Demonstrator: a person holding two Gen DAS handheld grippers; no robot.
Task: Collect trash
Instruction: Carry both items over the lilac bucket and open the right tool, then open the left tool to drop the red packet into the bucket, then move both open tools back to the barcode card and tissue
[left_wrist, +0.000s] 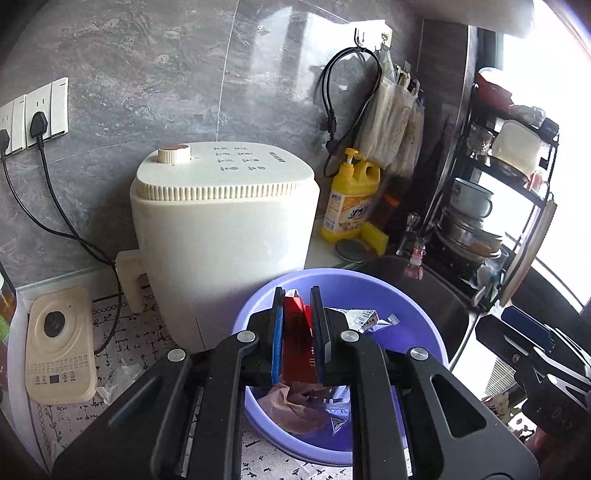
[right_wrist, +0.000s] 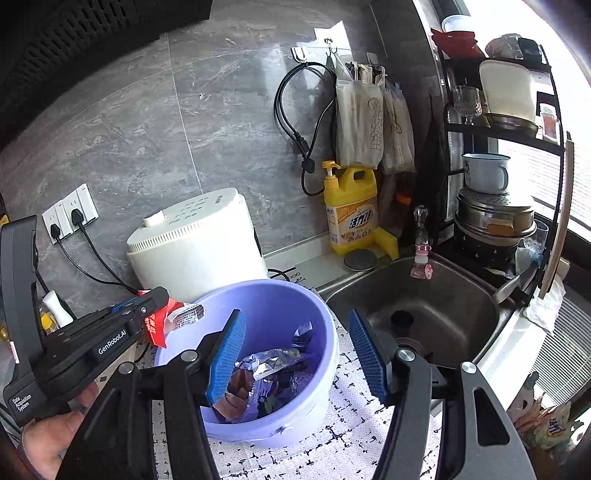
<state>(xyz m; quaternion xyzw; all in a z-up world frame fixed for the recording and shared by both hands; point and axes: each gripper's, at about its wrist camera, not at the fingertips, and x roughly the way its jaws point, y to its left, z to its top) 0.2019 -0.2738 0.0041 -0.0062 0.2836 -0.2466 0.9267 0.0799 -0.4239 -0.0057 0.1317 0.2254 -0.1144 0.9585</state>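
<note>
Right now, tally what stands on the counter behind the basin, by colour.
Cream: 1, the cooker
Yellow: 2, the detergent bottle and the sponge
Total: 3

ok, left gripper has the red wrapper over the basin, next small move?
Probably open the left gripper: it is shut on the red wrapper, held above the purple basin that already holds trash, so it should drop inside. The right gripper is open, holding nothing.
</note>
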